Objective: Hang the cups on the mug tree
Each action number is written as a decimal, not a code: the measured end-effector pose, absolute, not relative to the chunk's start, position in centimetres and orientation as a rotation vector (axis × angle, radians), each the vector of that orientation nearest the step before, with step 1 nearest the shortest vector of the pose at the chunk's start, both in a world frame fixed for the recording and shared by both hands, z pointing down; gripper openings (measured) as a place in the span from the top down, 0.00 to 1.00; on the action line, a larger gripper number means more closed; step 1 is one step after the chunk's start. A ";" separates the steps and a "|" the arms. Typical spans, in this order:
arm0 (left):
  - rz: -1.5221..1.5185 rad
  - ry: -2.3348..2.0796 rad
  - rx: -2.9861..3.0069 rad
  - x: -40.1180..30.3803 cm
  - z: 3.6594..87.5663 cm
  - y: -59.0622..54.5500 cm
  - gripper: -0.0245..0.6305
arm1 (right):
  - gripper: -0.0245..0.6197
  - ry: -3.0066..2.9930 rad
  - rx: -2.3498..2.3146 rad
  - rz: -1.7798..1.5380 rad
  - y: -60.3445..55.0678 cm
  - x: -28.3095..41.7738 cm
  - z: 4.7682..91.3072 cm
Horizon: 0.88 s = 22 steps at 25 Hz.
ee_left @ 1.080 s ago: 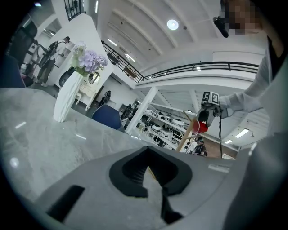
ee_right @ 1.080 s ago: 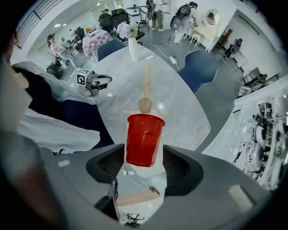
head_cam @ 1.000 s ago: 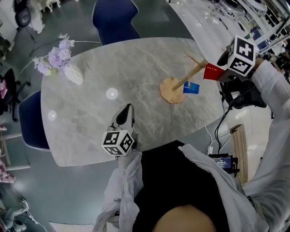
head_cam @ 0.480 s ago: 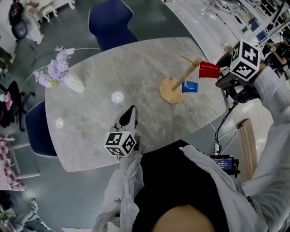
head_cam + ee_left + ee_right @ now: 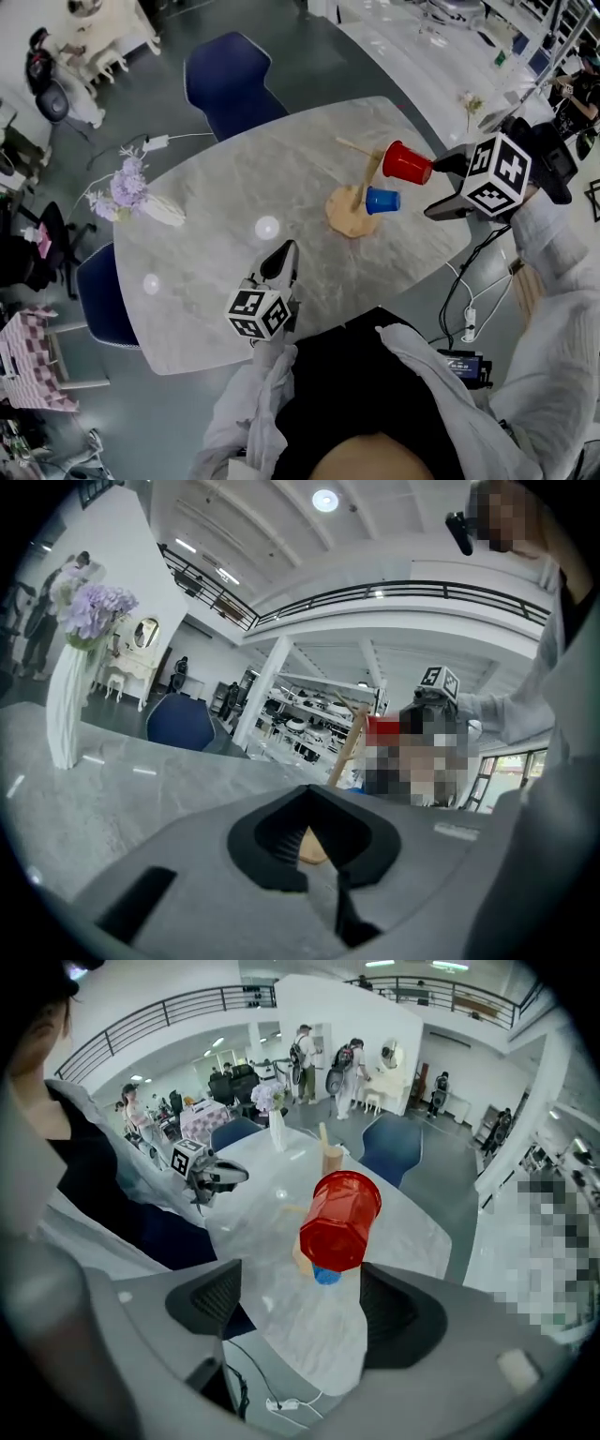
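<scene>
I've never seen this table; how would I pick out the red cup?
Find the oval grey marble table, then the wooden mug tree near its right end, as the head view shows it. Of the two cups on it, the red cup is the upper one, above the blue cup.

You're standing in a big open lab hall: a balcony railing [image 5: 403, 591] curves overhead, long white workbenches [image 5: 408, 52] stretch off at 1 o'clock and people [image 5: 349, 1063] stand about. Your marble table [image 5: 281, 178] has a blue chair [image 5: 230, 80] at 12 o'clock and a vase of flowers [image 5: 67, 700] at 9 o'clock.
</scene>
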<state>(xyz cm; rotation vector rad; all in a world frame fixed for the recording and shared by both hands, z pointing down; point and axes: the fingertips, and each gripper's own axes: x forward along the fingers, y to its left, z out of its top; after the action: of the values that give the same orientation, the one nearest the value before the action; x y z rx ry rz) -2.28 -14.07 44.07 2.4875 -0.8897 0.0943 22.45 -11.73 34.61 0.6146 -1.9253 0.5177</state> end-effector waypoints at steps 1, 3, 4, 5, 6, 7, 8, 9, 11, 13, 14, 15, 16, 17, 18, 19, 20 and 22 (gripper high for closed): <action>0.102 -0.890 2.489 -1.8 44.0 -14.0 0.96 | 0.33 -1.953 0.635 0.509 -11.6 22.6 34.6; 0.116 -0.890 2.493 -0.8 43.7 -14.0 0.96 | 0.31 -2.014 0.687 0.499 -11.5 23.0 34.6; 0.124 -0.890 2.500 -0.2 43.4 -14.0 0.96 | 0.30 -2.047 0.717 0.498 -11.5 23.3 34.5; 0.134 -0.888 2.509 0.3 43.1 -14.0 0.96 | 0.27 -2.081 0.746 0.500 -11.4 23.6 34.4; 0.145 -0.885 2.518 1.0 42.9 -13.9 0.96 | 0.26 -2.112 0.770 0.506 -11.2 23.8 34.4; 0.156 -0.883 2.524 1.6 42.7 -13.7 0.96 | 0.25 -2.142 0.786 0.515 -10.9 24.1 34.4; 0.165 -0.880 2.528 2.3 42.5 -13.4 0.96 | 0.24 -2.170 0.796 0.524 -10.6 24.4 34.5; 0.173 -0.879 2.530 2.9 42.5 -13.1 0.96 | 0.24 -2.200 0.805 0.532 -10.2 24.7 34.6; 0.181 -0.880 2.537 4.4 42.3 -12.7 0.96 | 0.24 -2.264 0.826 0.540 -9.8 25.3 34.8; 0.191 -0.885 2.549 6.2 42.1 -12.3 0.96 | 0.25 -2.333 0.854 0.548 -9.5 26.2 34.9; 0.196 -0.886 2.558 7.1 42.0 -12.0 0.96 | 0.25 -2.365 0.867 0.553 -9.4 26.7 35.0; 0.200 -0.889 2.565 7.9 41.9 -11.8 0.96 | 0.25 -2.395 0.877 0.556 -9.3 27.1 35.1; 0.201 -0.895 2.572 8.6 41.9 -11.7 0.96 | 0.25 -2.423 0.886 0.554 -9.1 27.4 35.1; 0.202 -0.904 2.576 9.1 41.9 -11.5 0.96 | 0.25 -2.448 0.897 0.547 -9.1 27.6 35.2; 0.204 -0.915 2.577 9.5 41.9 -11.4 0.96 | 0.25 -2.472 0.911 0.538 -9.0 27.8 35.4; 0.208 -0.926 2.577 9.9 42.0 -11.3 0.96 | 0.25 -2.494 0.931 0.529 -8.9 27.9 35.6; 0.211 -0.936 2.575 10.3 42.1 -11.0 0.96 | 0.26 -2.511 0.955 0.520 -8.8 28.1 35.8; 0.208 -0.960 2.573 11.1 42.2 -10.7 0.96 | 0.28 -2.533 1.006 0.490 -8.7 28.5 36.2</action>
<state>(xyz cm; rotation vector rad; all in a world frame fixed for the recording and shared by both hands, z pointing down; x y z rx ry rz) 11.15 -10.72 42.17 2.5726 -0.9604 0.2083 28.51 -8.66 36.22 1.0065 -2.5327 0.4905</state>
